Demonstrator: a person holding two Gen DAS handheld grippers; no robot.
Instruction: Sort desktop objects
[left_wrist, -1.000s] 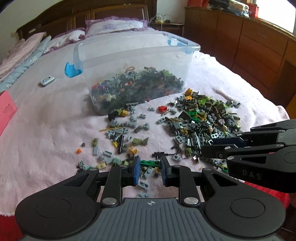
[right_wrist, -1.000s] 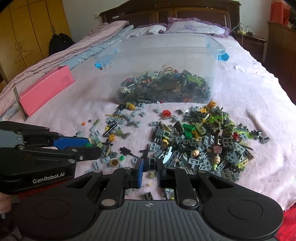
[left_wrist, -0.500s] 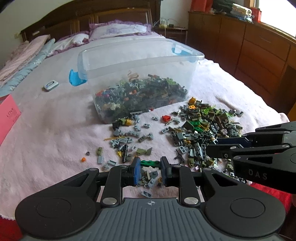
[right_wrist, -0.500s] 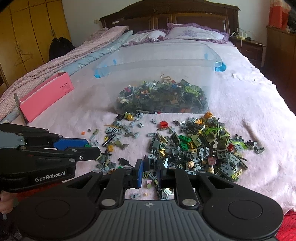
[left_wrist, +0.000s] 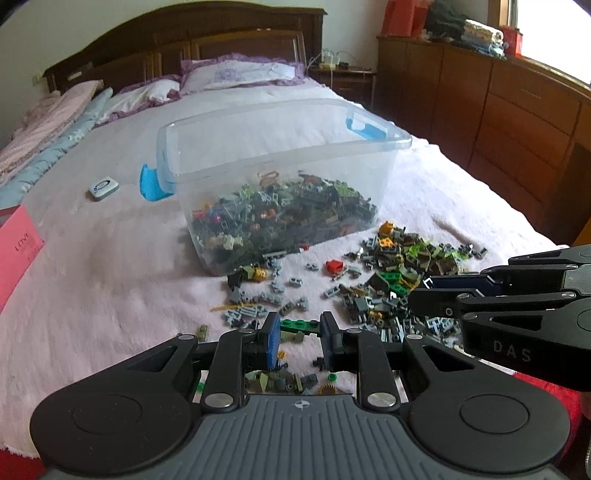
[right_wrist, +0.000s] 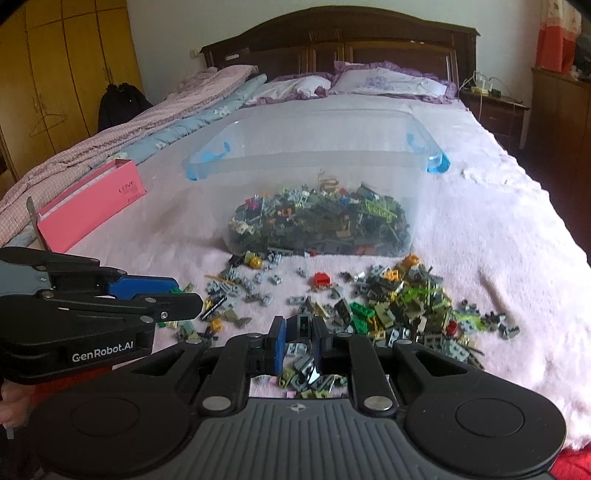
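Note:
Several small toy bricks (left_wrist: 388, 280) lie scattered on the pink bedcover in front of a clear plastic bin (left_wrist: 280, 155) part full of bricks; the pile (right_wrist: 399, 310) and the bin (right_wrist: 317, 147) also show in the right wrist view. My left gripper (left_wrist: 298, 330) is shut on a long green brick (left_wrist: 300, 325), held above the cover. My right gripper (right_wrist: 298, 332) is shut on a dark grey brick (right_wrist: 303, 325). Each gripper shows from the side in the other's view, the right gripper (left_wrist: 436, 295) and the left gripper (right_wrist: 177, 295).
A pink box (right_wrist: 88, 206) lies on the bed to the left. A small white device (left_wrist: 103, 188) lies left of the bin. Pillows (right_wrist: 388, 83) and the headboard are at the far end. Wooden cabinets (left_wrist: 498, 103) stand right of the bed.
Both grippers have risen and drawn back from the cover with their bricks; the loose pieces and bin now sit lower and farther in both views.

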